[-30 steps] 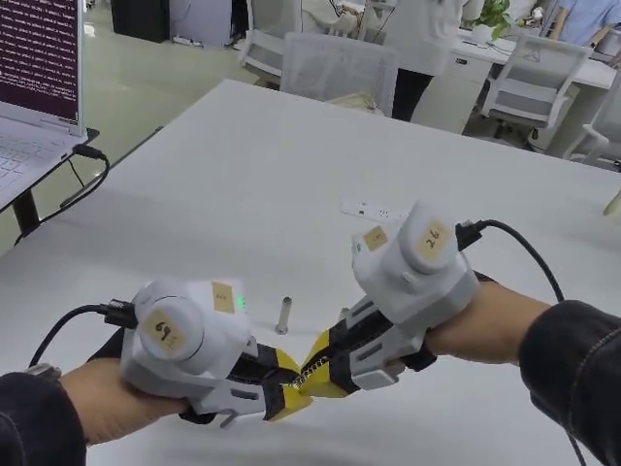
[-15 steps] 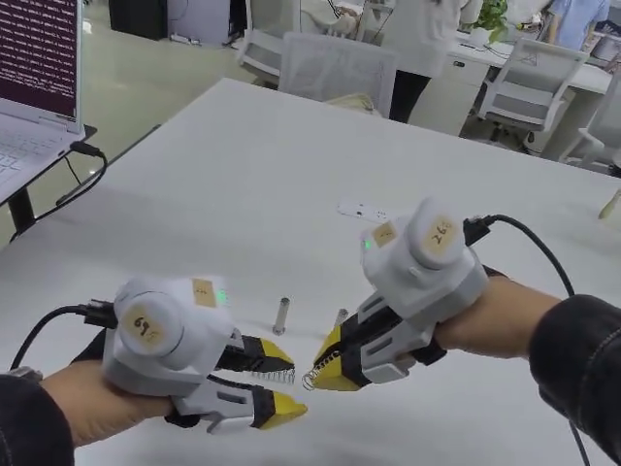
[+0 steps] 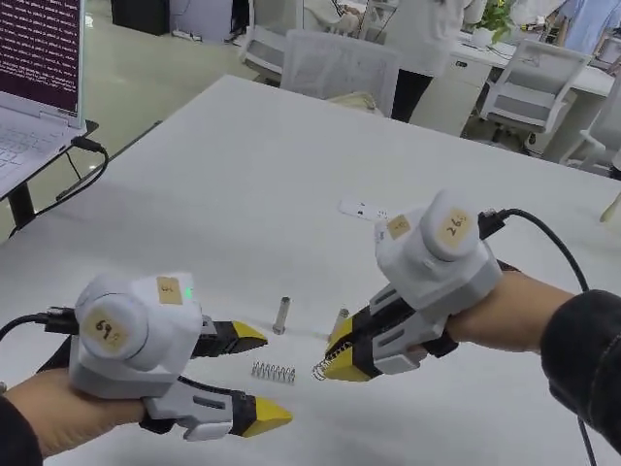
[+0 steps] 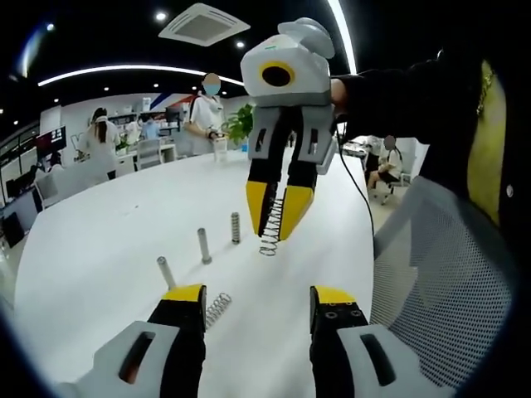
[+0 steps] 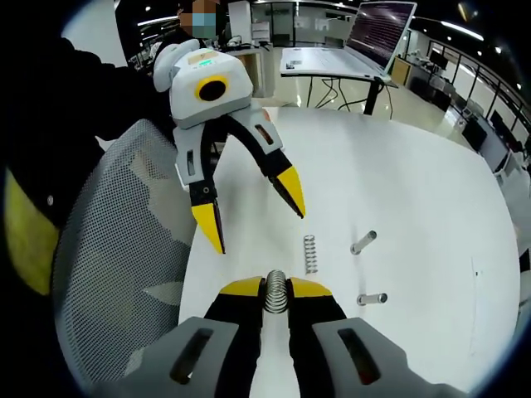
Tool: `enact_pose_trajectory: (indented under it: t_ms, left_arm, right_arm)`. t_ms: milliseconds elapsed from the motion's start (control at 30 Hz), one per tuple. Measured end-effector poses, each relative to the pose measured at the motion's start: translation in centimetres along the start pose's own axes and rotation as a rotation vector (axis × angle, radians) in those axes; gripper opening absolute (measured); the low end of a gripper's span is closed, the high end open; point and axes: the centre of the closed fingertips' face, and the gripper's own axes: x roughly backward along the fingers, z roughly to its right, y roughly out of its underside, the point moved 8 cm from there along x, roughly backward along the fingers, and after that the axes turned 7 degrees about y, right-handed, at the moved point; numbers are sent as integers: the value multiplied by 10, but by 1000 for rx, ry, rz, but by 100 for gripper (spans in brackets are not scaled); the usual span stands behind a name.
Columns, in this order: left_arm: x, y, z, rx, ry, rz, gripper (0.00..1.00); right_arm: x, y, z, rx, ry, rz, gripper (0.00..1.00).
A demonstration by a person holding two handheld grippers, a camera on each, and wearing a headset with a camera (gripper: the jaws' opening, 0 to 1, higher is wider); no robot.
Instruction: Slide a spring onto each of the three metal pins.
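Metal spring (image 5: 276, 301) in right gripper (image 5: 276, 288); left gripper view shows spring-sleeved pin (image 4: 235, 228).

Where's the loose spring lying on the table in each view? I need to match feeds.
Head view: loose spring low centre, just left of the held spring.
Left gripper view: loose spring bottom, left of centre.
Right gripper view: loose spring at centre.
Shared landmark: the held spring, clamped in the right tool.

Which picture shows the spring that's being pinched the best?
The left gripper view: the held spring hangs full-length between the yellow jaws of the right hand-held gripper. The right gripper view shows it end-on; in the head view its tip pokes out below the gripper.
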Motion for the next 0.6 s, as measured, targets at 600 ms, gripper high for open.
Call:
enact_pose_trajectory:
  t_ms: [600]
  left_arm:
    - [23,9,0,50,-97,60,61]
  right_arm:
    - [19,-1,29,18,52,-40,8]
